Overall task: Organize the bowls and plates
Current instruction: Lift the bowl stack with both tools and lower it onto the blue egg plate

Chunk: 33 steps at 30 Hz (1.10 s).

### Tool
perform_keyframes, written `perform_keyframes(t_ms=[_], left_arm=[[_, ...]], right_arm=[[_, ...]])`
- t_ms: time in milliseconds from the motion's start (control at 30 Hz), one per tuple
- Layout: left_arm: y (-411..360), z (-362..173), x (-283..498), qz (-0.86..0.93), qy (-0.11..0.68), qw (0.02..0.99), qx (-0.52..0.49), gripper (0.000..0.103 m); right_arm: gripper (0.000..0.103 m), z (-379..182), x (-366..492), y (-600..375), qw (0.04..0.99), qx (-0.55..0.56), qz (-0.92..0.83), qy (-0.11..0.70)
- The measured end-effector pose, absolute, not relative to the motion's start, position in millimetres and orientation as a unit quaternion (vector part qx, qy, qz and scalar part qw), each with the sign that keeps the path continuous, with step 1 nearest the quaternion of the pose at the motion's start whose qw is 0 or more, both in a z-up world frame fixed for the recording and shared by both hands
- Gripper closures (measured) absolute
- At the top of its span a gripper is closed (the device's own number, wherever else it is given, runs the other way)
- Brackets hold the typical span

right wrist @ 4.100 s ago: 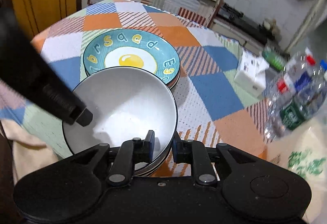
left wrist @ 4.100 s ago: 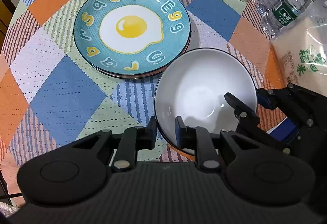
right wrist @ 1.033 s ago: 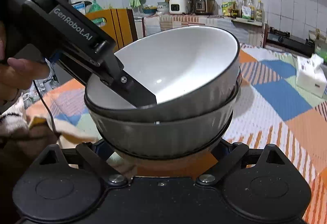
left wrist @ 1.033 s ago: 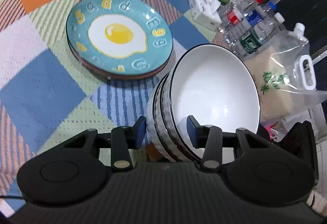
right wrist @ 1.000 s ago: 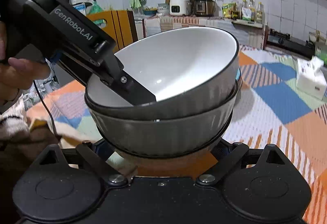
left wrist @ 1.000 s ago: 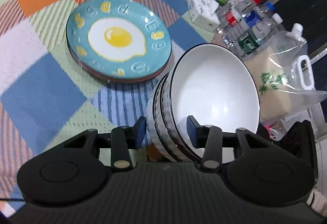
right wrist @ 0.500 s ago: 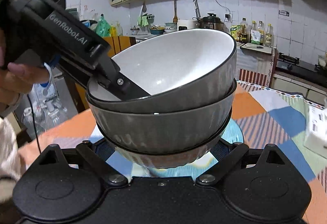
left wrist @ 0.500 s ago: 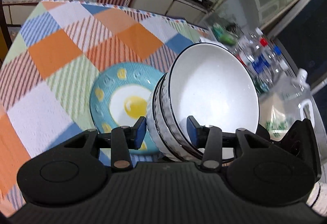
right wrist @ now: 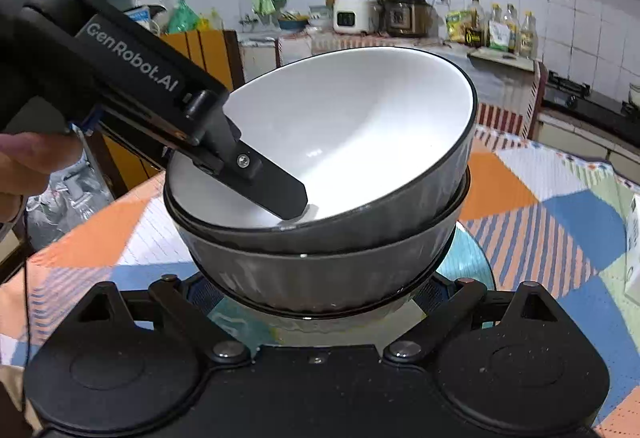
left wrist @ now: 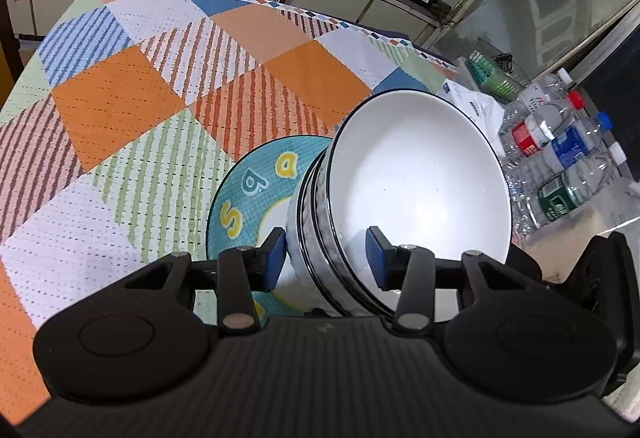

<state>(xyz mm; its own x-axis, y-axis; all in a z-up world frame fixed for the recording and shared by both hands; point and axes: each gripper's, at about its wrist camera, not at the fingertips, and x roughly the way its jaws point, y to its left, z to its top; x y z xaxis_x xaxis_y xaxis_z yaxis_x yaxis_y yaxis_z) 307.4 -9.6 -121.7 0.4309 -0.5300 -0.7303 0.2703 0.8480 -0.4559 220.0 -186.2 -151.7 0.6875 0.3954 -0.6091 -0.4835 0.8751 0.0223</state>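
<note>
A stack of grey ribbed bowls (left wrist: 420, 190) with white insides hangs tilted in the air. My left gripper (left wrist: 326, 258) is shut on its rim, one blue pad inside the top bowl and one outside the stack. From the right wrist view that inner finger (right wrist: 276, 190) lies in the top bowl of the stack (right wrist: 348, 142). My right gripper (right wrist: 320, 302) clasps the stack's underside with its jaws wide; its fingertips are hidden beneath the bowls. The teal egg plate (left wrist: 248, 190) lies on the table right under the stack and shows as a teal edge (right wrist: 468, 262).
A patchwork tablecloth (left wrist: 120, 98) covers the table. Water bottles (left wrist: 560, 158) and a tissue pack (left wrist: 468, 98) stand at the right edge. A person's hand (right wrist: 24, 158) holds the left gripper. A kitchen counter with appliances (right wrist: 404, 14) lies beyond.
Both grippers have carried the bowl stack sideways from beside the egg plate to above it. The plate is now mostly covered by the stack. Both grips are unchanged.
</note>
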Motion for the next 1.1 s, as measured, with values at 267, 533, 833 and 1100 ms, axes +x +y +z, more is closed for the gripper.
perform_keyframes(t_ms=[267,533,833,1100], left_arm=[[-15,-139,313,-0.236,0.482,0.833,-0.140,0.062],[-15,-148,315,-0.227,0.492,0.827,-0.149,0.062],[-12,-154,315,-0.226,0.485,0.828,-0.170,0.061],[-20,-147,294,-0.199,0.451,0.859,-0.137,0.059]], right_arm=[[0.006,-164,225,-183,0.911,-0.098,0.226,0.331],[0.006,-167,226,-182,0.906,-0.097,0.225,0.347],[0.006,-166,233,-181,0.908,-0.099,0.217,0.344],[0.006,-163,221,-186,0.910,-0.059,0.185,0.367]])
